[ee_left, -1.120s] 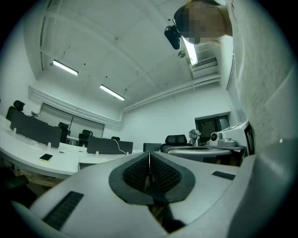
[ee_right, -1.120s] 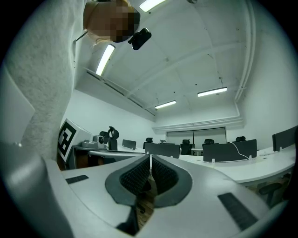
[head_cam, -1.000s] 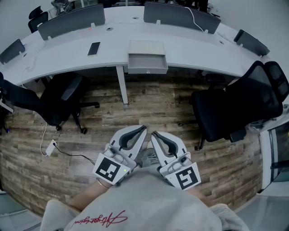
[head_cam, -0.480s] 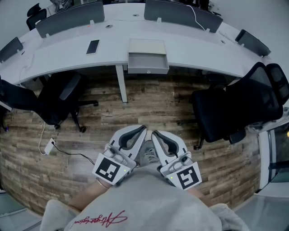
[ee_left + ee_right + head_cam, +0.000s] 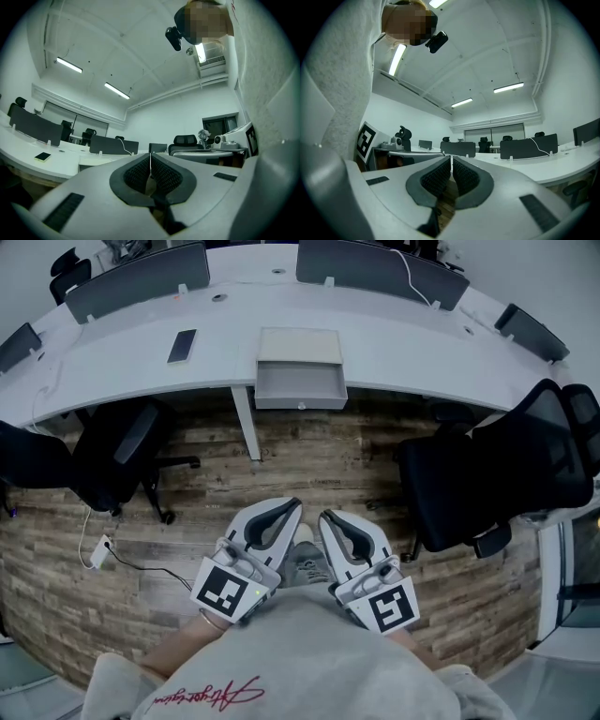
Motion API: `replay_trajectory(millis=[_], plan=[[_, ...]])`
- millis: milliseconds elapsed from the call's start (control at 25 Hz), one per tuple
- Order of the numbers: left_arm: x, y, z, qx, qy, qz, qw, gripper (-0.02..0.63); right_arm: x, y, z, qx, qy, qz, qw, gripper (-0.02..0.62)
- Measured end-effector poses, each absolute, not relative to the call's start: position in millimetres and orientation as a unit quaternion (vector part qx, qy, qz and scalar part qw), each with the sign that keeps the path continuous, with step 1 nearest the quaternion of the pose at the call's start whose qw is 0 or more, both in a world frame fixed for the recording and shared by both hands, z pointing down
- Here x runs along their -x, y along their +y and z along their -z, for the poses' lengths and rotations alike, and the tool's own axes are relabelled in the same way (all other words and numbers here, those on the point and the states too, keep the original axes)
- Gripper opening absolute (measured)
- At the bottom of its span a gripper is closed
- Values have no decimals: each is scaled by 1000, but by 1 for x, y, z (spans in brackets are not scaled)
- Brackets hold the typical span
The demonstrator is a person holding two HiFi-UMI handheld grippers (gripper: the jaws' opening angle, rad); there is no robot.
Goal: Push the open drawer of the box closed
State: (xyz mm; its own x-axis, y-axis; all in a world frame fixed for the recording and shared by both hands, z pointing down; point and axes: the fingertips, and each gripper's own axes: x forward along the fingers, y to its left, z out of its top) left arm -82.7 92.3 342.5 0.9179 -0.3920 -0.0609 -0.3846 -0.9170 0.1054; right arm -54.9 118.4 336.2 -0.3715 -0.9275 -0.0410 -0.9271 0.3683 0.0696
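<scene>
Head view: left gripper (image 5: pixel 293 505) and right gripper (image 5: pixel 325 517) are held at the chest, jaws pressed together on nothing. Drawer (image 5: pixel 301 387) is seen pulled out of box (image 5: pixel 301 343) on desk (image 5: pixel 122 371) (well apart from both). Approach is judged not begun; a reach to the drawer front is called for next.

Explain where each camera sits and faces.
Head view: on the person's head, looking steeply down at the curved white desk and white box with open drawer; grey sweatshirt, both hand-held grippers show.
Left gripper view: on the left hand-held gripper, looking along its shut jaws; sweatshirt at right.
Right gripper view: likewise on the right hand-held gripper; sweatshirt at left.
Shared: both show the black head camera.
</scene>
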Motion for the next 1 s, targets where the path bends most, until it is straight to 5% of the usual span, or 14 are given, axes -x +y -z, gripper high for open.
replay_trajectory(millis=[720, 1000], plan=[[-5, -55, -327, -959, -276, 51, 33, 18, -34, -29, -333, -493, -868, 49, 24, 25], [-2, -84, -334, -946, -317, 58, 39, 18, -45, -64, -388, -477, -873, 10, 101, 26]])
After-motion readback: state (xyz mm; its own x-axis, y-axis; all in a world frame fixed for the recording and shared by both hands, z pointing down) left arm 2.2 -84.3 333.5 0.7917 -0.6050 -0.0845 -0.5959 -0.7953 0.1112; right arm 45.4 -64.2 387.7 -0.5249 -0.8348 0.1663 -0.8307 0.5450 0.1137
